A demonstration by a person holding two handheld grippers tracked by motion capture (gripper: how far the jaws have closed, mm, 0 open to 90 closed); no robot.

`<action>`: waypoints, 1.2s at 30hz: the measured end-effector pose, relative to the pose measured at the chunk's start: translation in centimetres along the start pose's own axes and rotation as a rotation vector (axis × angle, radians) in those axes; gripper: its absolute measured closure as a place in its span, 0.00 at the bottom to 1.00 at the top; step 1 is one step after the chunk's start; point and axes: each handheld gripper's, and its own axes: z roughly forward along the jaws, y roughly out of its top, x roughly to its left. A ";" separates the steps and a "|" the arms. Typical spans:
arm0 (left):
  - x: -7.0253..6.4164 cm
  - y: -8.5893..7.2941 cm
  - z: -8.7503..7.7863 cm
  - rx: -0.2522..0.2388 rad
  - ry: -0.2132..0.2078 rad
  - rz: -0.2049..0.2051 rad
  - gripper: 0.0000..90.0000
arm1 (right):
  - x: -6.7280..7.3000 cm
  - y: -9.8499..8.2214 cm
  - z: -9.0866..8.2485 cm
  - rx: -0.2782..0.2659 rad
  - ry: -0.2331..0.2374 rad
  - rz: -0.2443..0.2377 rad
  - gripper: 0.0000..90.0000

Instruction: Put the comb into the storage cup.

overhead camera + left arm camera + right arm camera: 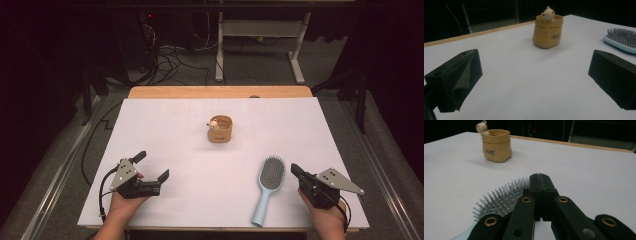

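A light blue hairbrush point(268, 187) lies bristles up on the white table cover point(200, 150), its handle toward the front edge. A tan sack-shaped pot point(220, 129) with a small cream figure on its rim stands mid-table. My left gripper point(151, 166) rests at the front left, open, with nothing between its jaws; its own view looks at the pot point(548, 31) and the brush head point(621, 38). My right gripper point(294, 170) sits just right of the brush, jaws pressed together point(540, 178) and empty, the bristles point(501, 198) beside them and the pot point(496, 145) farther off.
The table's wooden far edge point(220, 92) shows beyond the white cover. Behind it are a white desk frame point(260, 45) and tangled cables point(170, 55) on the dark floor. A person's hands hold both grippers at the front edge.
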 end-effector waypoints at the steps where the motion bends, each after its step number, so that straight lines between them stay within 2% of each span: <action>1: 0.0 0.0 0.0 0.000 0.001 0.000 0.00 | 0.3 0.1 -0.1 -0.001 0.011 -0.006 1.00; 5: 0.1 0.0 0.0 0.002 0.000 -0.003 0.00 | 1.8 0.2 0.0 0.023 0.100 -0.039 1.00; 10: 0.1 -0.1 0.1 0.002 0.000 -0.007 0.00 | 3.8 0.1 0.5 0.063 0.180 -0.082 1.00; 11: 0.1 -0.1 0.1 0.001 -0.001 -0.009 0.00 | 4.7 0.0 0.7 0.085 0.213 -0.101 1.00; 13: 0.1 -0.1 0.1 0.000 -0.002 -0.009 0.00 | 4.9 -0.1 0.8 0.090 0.221 -0.106 1.00; 16: 0.2 -0.1 0.1 0.001 -0.001 -0.011 0.00 | 6.2 -0.3 1.1 0.138 0.274 -0.134 1.00; 18: 0.2 -0.1 0.1 0.000 -0.002 -0.012 0.00 | 6.4 -0.4 1.2 0.145 0.282 -0.138 1.00; 19: 0.2 -0.1 0.1 0.001 -0.001 -0.012 0.00 | 7.0 -0.5 1.4 0.177 0.311 -0.151 1.00; 21: 0.2 -0.2 0.1 0.000 -0.001 -0.014 0.00 | 7.2 -0.6 1.4 0.187 0.318 -0.156 1.00; 26: 0.3 -0.2 0.1 -0.001 0.000 -0.015 0.00 | 8.4 -1.1 2.0 0.271 0.363 -0.203 1.00; 31: 0.3 -0.2 0.0 -0.004 0.000 -0.016 0.00 | 8.8 -1.4 2.4 0.329 0.365 -0.225 1.00; 32: 0.3 -0.2 0.0 -0.004 -0.001 -0.016 0.00 | 8.7 -1.5 2.5 0.360 0.365 -0.231 1.00; 36: 0.4 -0.2 0.0 -0.008 0.000 -0.018 0.00 | 8.7 -1.5 2.6 0.388 0.367 -0.231 1.00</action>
